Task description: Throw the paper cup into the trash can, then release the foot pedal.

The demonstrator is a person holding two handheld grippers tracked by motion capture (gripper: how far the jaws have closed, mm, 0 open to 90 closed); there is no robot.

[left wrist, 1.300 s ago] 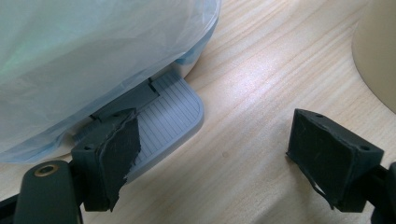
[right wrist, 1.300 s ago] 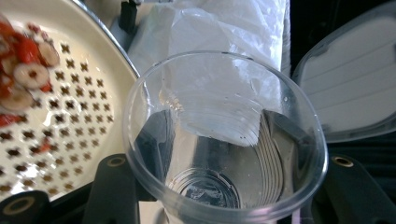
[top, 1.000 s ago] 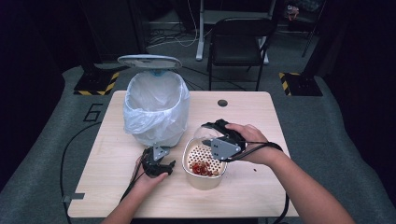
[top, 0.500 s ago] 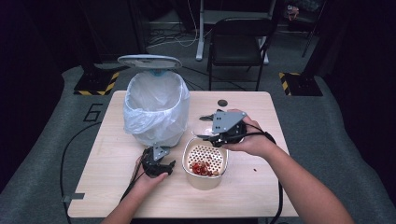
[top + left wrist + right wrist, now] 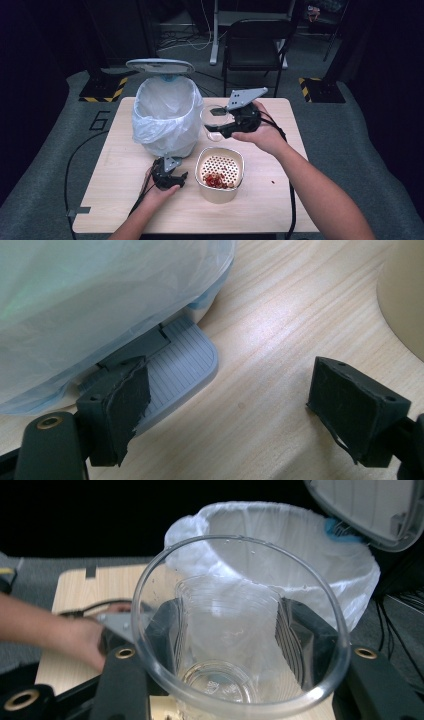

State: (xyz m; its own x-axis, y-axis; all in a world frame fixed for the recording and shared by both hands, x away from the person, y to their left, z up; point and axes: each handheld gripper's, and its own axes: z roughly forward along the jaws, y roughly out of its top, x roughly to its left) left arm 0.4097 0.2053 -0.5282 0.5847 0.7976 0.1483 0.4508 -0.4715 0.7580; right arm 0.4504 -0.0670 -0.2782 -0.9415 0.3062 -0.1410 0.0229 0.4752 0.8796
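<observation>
Right tool (image 5: 220, 125), centre of the high view: jaws clamped on a clear glass cup (image 5: 214, 121), held in the air just right of the lined bin (image 5: 165, 120), lid up. Left tool (image 5: 170, 177), lower centre-left: jaws apart, nothing between, resting on the bench (image 5: 280, 200) by the bin's grey pedal (image 5: 180, 362). Perforated beige bowl (image 5: 219, 172) with red scraps sits below the cup.

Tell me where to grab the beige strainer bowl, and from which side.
Take the strainer bowl by its rim, coming straight down from above. It stands upright with its mouth open, so one jaw could slip inside and one outside the wall. The near-right rim looks best, probably: the red scraps lie low inside and the bin crowds the far-left side.
</observation>
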